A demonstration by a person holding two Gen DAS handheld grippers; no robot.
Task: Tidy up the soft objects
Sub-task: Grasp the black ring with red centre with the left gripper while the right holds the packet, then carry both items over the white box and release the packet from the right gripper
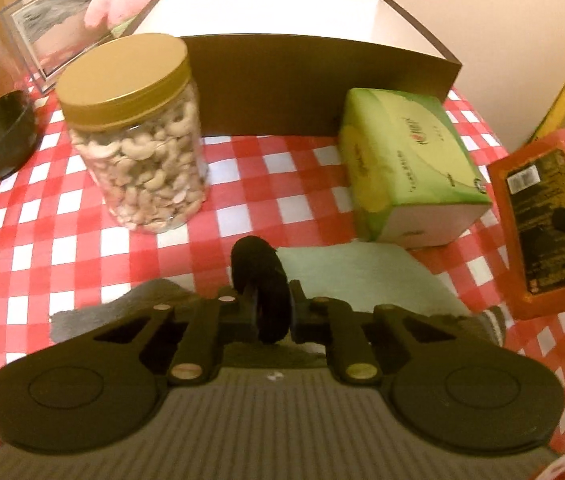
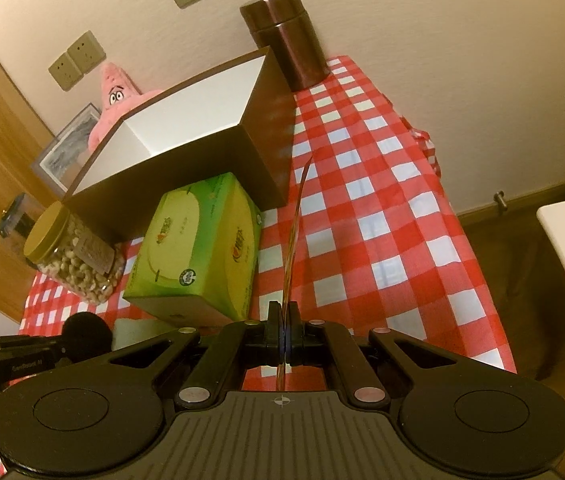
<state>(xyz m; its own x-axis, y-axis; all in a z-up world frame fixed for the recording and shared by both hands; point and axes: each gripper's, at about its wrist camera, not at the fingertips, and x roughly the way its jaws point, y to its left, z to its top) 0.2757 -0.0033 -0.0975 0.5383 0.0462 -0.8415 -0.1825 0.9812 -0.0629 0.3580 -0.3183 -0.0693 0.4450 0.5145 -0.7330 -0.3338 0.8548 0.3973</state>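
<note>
Your left gripper jaws are clamping a round black fuzzy soft object above a pale green folded cloth on the red-and-white checked tabletop. Your right gripper jaws are pressing together on a thin orange flat packet, seen edge-on. Beyond are standing a green tissue box, a gold-lidded jar of cashews and an open brown box.

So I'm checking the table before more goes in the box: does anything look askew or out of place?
Nothing is spilled or damaged. The green tissue pack lies at an angle to the brown box. The cashew jar stands upright with its lid on. The right tool holds an orange packet edge-up above the cloth.
</note>
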